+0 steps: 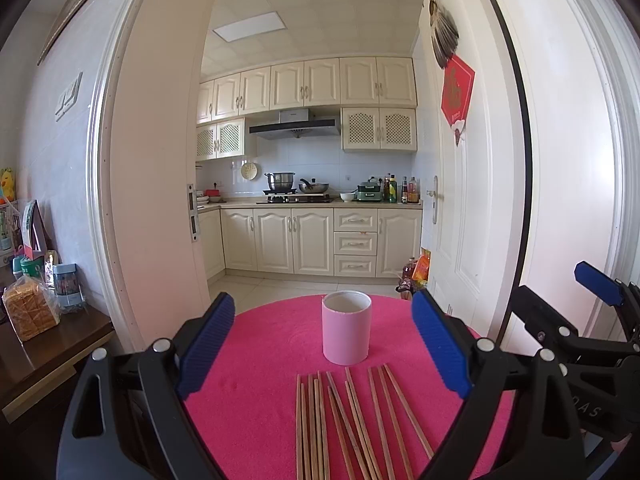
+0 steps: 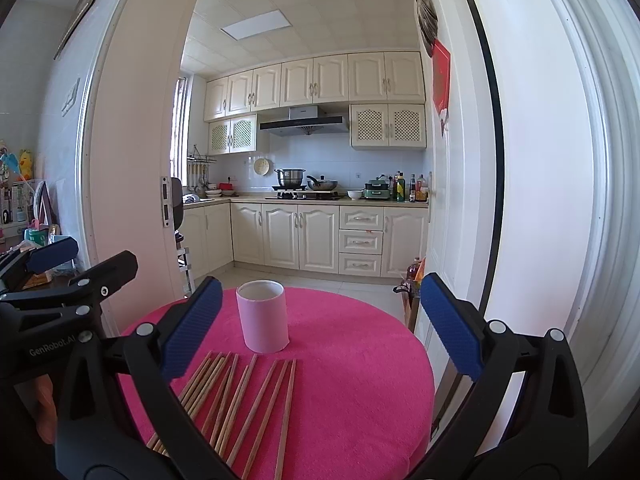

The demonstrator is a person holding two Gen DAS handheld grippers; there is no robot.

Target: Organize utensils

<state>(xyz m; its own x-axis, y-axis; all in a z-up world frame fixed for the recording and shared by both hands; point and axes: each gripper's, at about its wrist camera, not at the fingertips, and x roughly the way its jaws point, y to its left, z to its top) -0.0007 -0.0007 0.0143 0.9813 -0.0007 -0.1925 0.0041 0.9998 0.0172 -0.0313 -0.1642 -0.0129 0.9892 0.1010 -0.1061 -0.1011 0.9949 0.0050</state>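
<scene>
A pink cylindrical cup [image 1: 346, 328] [image 2: 264, 316] stands upright and empty near the middle of a round table with a hot-pink cover [image 1: 260, 400] [image 2: 360, 360]. Several wooden chopsticks [image 1: 352, 420] [image 2: 240, 400] lie side by side on the cover, just in front of the cup. My left gripper [image 1: 323, 300] hovers above the table's near edge, open and empty, framing the cup and chopsticks. My right gripper [image 2: 320, 284] hovers open and empty to the right of the chopsticks. Each gripper also shows in the other's view: the right gripper [image 1: 568, 292] and the left gripper [image 2: 86, 260].
A dark wooden side table [image 1: 48, 360] at the left holds a bagged bread loaf [image 1: 30, 312] and jars. White door frames flank the round table. Bottles and bags [image 1: 416, 272] sit on the floor by the right door. A kitchen lies beyond. A hand [image 2: 44, 412] holds the left gripper.
</scene>
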